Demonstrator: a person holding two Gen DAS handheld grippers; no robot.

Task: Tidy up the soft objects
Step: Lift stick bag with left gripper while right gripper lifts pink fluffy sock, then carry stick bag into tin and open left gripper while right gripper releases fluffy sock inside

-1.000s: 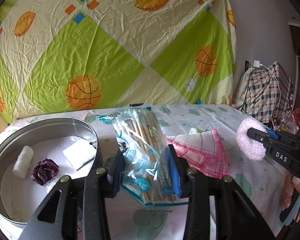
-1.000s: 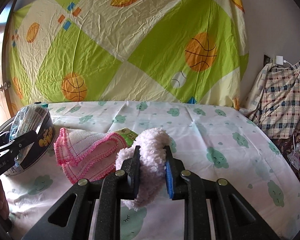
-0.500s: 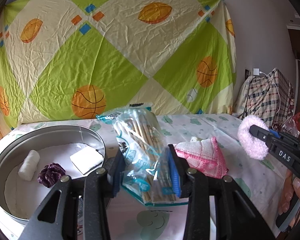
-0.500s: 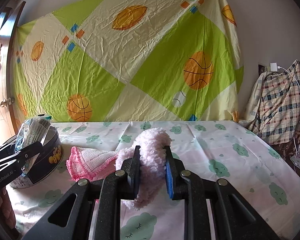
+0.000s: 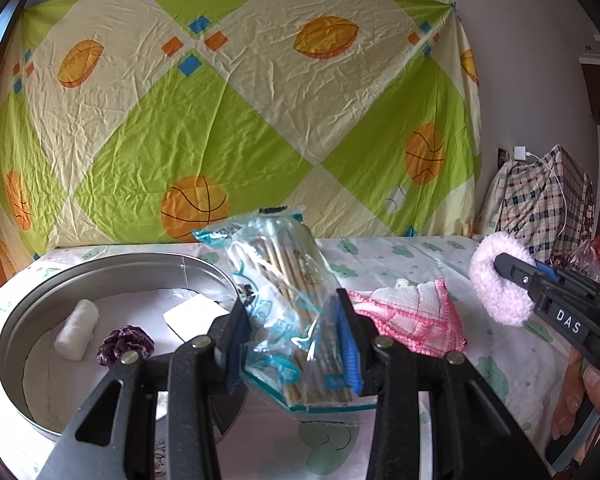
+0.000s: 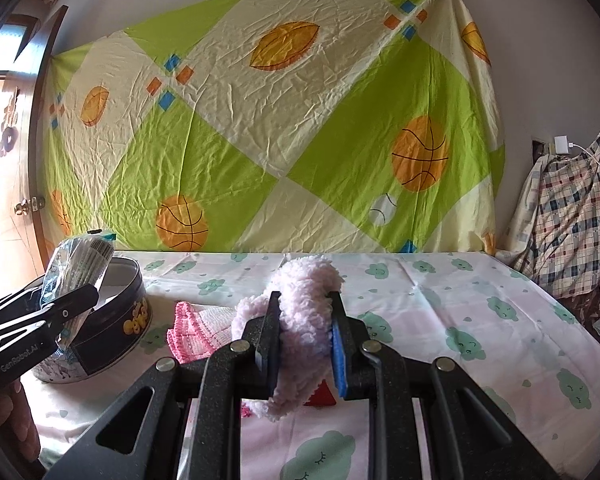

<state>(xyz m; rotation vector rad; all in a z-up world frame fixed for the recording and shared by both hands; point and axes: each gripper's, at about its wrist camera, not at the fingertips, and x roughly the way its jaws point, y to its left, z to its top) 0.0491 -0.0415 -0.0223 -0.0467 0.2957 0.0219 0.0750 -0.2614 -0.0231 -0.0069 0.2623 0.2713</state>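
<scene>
Because both hands carry something at once, each gripper is clamped on its own item above the table. Narrowed onto a crinkly plastic packet of sticks, the left gripper holds it upright just beside the round tin, likely so it can drop in with the white roll, the purple scrunchie and the white pad lying inside. Almost fully closed, the right gripper squeezes a fluffy pink scrunchie, its pile bulging around the pads. Between the two, the pink-edged cloth lies folded on the tablecloth, apparently left for later.
</scene>
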